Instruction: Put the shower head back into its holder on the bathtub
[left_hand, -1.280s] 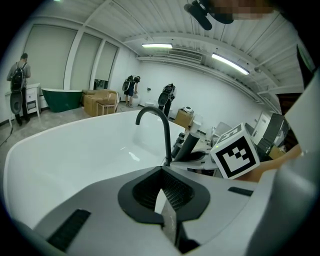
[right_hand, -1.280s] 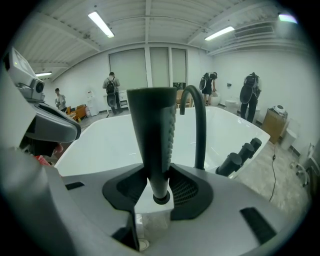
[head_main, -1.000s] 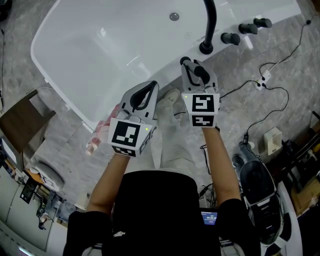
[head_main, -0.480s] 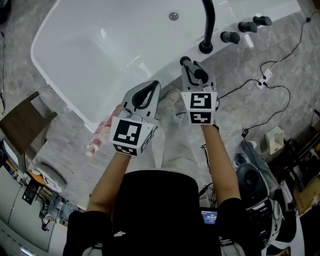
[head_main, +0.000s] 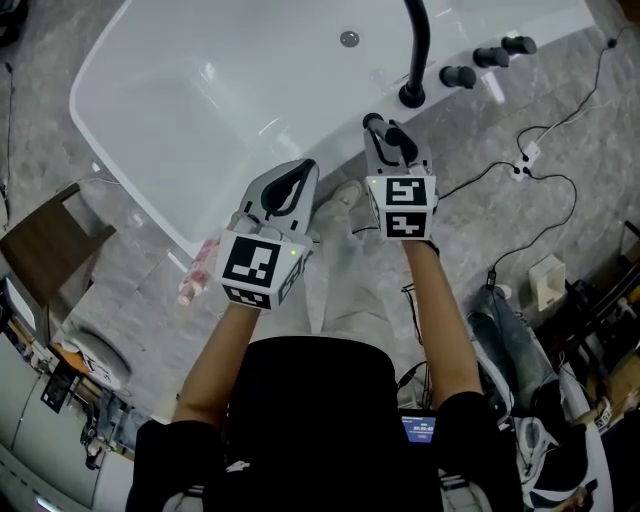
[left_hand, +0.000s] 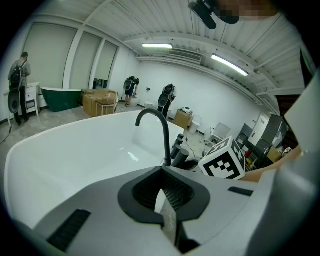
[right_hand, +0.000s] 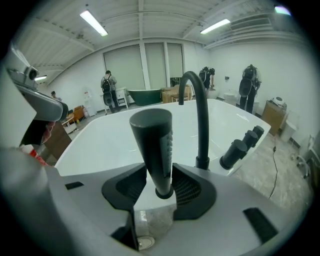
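The black shower head (right_hand: 152, 145) stands upright on the rim of the white bathtub (head_main: 200, 120), its foot in a round black holder (right_hand: 164, 191). My right gripper (right_hand: 159, 172) reaches around its handle; the jaws are opening and sit close on either side of it. In the head view the right gripper (head_main: 385, 135) is at the tub's near rim with the shower head (head_main: 397, 142) sticking up between its fingers. My left gripper (head_main: 298, 168) hovers to the left over the rim, shut with nothing in it. Its tips (left_hand: 161, 170) meet.
A tall black curved faucet (head_main: 418, 50) rises just behind the shower head, with two black knobs (head_main: 460, 76) to its right. Cables (head_main: 520, 170) trail over the stone floor. A bottle (head_main: 195, 275) lies by the tub's left side. A person's legs in jeans (head_main: 500, 330) stand at lower right.
Both grippers keep nearly the same places at the tub's rim. At lower right, a person's legs in jeans have come in where floor clutter showed.
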